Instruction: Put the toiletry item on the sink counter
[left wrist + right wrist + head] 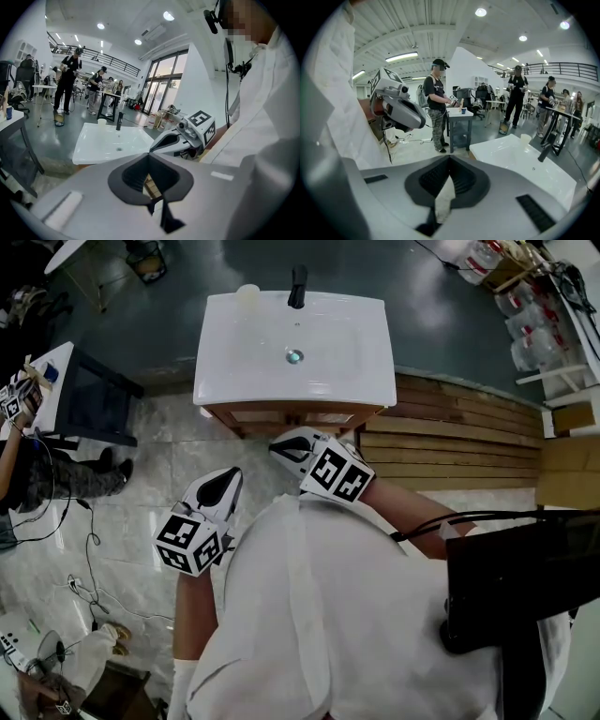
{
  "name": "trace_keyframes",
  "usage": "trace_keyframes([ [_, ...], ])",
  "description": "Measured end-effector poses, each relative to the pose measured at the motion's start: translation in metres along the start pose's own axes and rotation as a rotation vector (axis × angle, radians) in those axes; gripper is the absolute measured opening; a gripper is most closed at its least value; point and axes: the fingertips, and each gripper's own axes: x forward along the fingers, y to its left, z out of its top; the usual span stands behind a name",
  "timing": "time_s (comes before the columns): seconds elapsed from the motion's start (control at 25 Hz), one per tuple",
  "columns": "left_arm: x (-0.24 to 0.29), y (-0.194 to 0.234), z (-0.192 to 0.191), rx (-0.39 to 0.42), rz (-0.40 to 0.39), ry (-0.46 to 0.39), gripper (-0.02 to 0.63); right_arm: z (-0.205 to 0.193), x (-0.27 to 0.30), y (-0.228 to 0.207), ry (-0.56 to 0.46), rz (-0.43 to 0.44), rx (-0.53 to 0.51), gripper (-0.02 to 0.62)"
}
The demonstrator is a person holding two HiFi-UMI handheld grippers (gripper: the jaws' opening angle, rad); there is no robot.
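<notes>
Overhead, a pale cup [247, 294], probably the toiletry item, already stands on the sink counter [216, 381] at eleven o'clock. Left gripper view: my left hand-held gripper [149, 157] is clenched, empty. Right gripper view: my right hand-held gripper [450, 158] likewise; little seems left.

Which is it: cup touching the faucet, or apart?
Apart. Head view shows bare white sink top between the cup and the faucet.

Grey floor [450, 324], wooden planks [450, 442], ceiling lights [480, 12], tall windows [161, 89]
</notes>
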Motion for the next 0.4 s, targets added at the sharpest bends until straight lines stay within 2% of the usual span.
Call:
trace_keyframes([
  [0.4,0.0050,0.0031,-0.0005,0.005,-0.003,0.005,0.006,-0.0015,0.0030,-0.0056,-0.005,-0.006,-0.016,0.005],
])
